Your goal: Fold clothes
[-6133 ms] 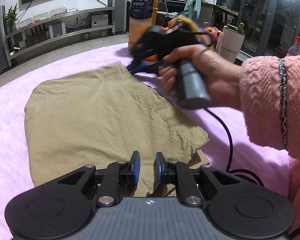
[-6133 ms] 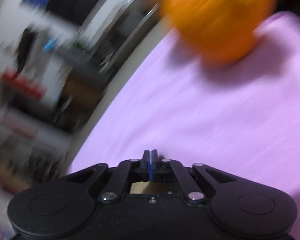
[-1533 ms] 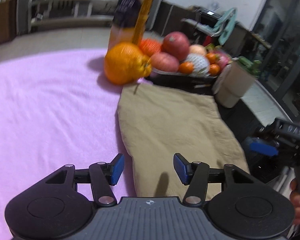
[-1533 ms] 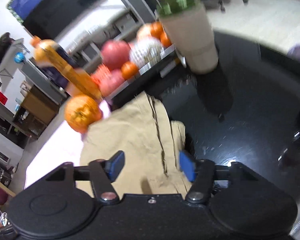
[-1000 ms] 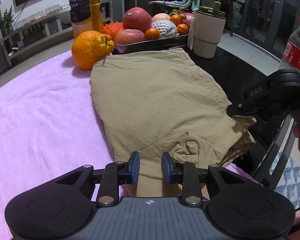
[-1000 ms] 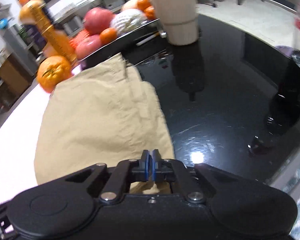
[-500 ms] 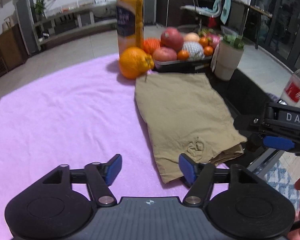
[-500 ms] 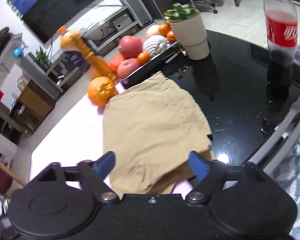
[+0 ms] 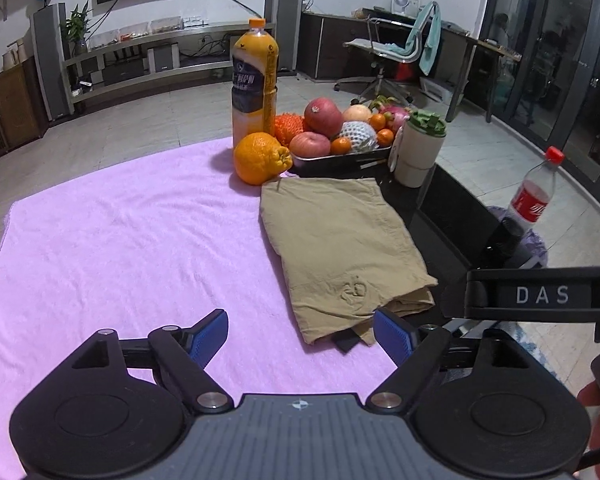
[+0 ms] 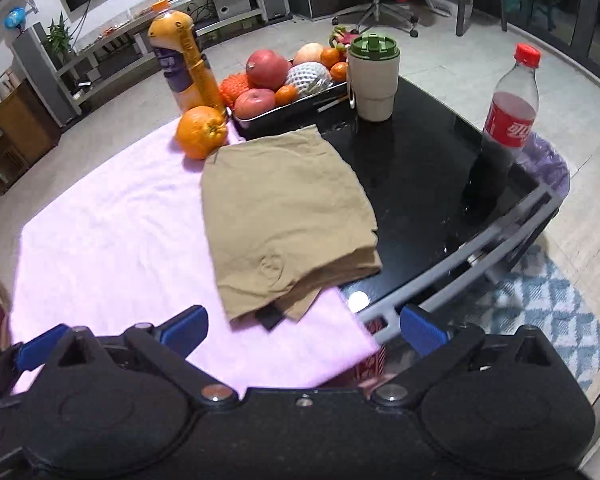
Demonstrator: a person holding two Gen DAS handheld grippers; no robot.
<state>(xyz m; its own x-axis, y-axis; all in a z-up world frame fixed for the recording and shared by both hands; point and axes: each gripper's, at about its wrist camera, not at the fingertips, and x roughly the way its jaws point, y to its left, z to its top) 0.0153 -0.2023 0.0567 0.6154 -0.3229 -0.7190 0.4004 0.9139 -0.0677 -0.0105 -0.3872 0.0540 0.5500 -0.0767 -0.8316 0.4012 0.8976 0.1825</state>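
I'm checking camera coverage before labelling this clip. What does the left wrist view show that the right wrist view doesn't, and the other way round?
Only the left wrist view shows the right gripper's black body marked DAS and a fingertip. Only the right wrist view shows the blue-and-white patterned rug and the table's grey metal edge rail. Both show the folded khaki garment on the pink towel, the large orange citrus fruit, the fruit tray, and the cola bottle.

left wrist view: looks forward and down over the left tongs (image 9: 298, 332) from above the near edge of the surface (image 9: 452, 216), not close.
right wrist view: steeper, from above the near right corner, over the right tongs (image 10: 304, 326).
shared: folded khaki garment (image 9: 344, 248) (image 10: 284, 208), pink cloth (image 9: 132, 240), fruit tray (image 9: 340, 158).
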